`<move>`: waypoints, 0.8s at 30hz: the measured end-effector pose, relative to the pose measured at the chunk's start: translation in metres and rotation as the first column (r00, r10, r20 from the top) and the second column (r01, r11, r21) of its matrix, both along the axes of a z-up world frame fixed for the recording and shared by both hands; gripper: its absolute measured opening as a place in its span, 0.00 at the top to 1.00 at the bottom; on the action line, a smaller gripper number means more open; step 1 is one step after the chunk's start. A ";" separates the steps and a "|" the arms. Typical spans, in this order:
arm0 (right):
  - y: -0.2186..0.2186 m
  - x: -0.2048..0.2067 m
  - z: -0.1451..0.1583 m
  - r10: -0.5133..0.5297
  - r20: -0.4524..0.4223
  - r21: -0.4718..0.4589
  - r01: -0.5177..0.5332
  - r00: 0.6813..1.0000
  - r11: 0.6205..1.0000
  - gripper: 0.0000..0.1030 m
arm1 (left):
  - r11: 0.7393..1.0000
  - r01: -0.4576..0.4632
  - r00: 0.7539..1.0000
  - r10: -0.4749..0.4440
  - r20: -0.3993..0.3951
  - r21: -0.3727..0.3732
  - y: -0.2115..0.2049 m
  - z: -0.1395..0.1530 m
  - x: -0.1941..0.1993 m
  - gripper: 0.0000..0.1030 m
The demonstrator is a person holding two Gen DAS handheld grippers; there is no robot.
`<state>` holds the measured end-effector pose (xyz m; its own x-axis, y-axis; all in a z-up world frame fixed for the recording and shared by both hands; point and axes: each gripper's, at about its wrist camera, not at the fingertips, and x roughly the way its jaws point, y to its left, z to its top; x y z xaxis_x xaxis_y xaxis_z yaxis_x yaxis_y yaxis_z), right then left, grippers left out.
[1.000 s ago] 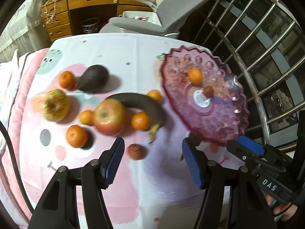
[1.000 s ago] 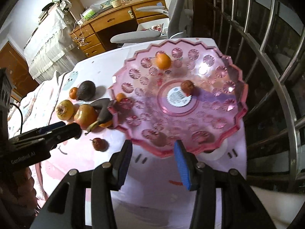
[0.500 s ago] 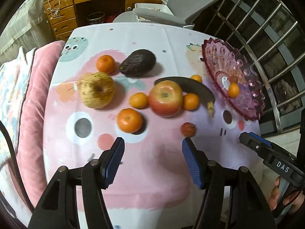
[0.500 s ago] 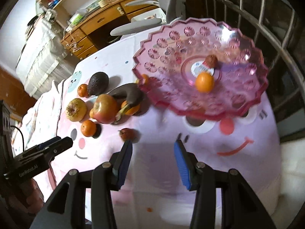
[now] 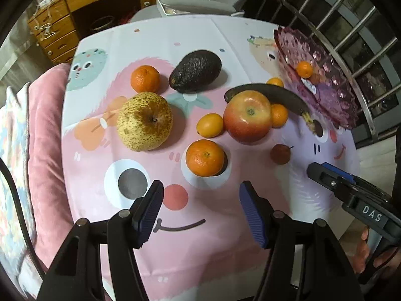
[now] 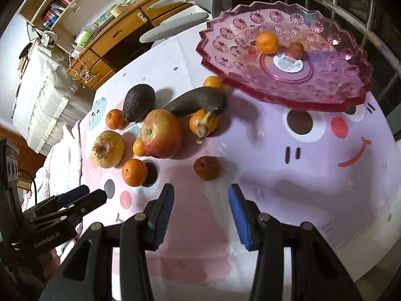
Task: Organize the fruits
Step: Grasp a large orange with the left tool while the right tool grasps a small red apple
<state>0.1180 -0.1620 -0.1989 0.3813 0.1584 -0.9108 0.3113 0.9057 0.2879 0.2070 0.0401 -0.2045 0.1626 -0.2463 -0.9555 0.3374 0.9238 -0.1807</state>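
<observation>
Fruit lies scattered on the desk (image 5: 155,40), and only one mandarin (image 6: 267,42) and one small brown fruit (image 6: 295,50) sit in the pink dish (image 6: 333,85) at the far right. My left claw (image 5: 198,210) is spread wide and holds nothing; just beyond its tips sits a tangerine (image 5: 205,158). My right claw (image 6: 199,214) is also wide apart and empty, with a small reddish fruit (image 6: 207,168) just ahead of it.

I judge the tangerine light, with a soft, loose skin that gives under pressure, so I would close on its widest middle, gently. The reddish fruit looks wrinkled and probably soft; it needs a light pinch across its sides. The apple (image 5: 247,116) and the pear (image 5: 144,121) look heavy, firm and smooth, likely to slip unless gripped at the equator. The dark banana (image 5: 270,95) seems overripe and would bruise; the avocado (image 5: 195,70) looks rough-skinned and easier to hold.

Compared with a second ago, both claws have pulled back from the dish toward the near edge, and the loose fruit now fills my left view. The mandarin in the dish has shifted its place.
</observation>
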 end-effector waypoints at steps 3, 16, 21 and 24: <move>0.008 0.006 -0.009 0.015 -0.003 -0.052 -0.015 1.000 0.999 0.55 | 0.999 0.034 0.999 -0.034 -0.018 -0.001 -0.005 -0.012 0.006 0.40; 0.032 0.027 -0.046 0.102 -0.067 -0.247 -0.115 0.993 0.962 0.55 | 0.996 0.093 0.994 -0.093 -0.051 -0.007 -0.026 -0.054 0.031 0.40; 0.036 0.032 -0.053 0.132 -0.076 -0.297 -0.149 0.988 0.943 0.56 | 0.995 0.097 0.994 -0.097 -0.055 -0.011 -0.033 -0.064 0.037 0.46; 0.038 0.035 -0.055 0.142 -0.071 -0.310 -0.157 0.987 0.938 0.61 | 0.994 0.108 0.992 -0.108 -0.067 -0.008 -0.037 -0.070 0.040 0.50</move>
<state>0.1529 -0.1244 -0.2542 0.3308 -0.0863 -0.9398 0.1715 0.9847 -0.0301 0.2465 0.0033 -0.2741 0.0704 -0.2636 -0.9620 0.4224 0.8816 -0.2107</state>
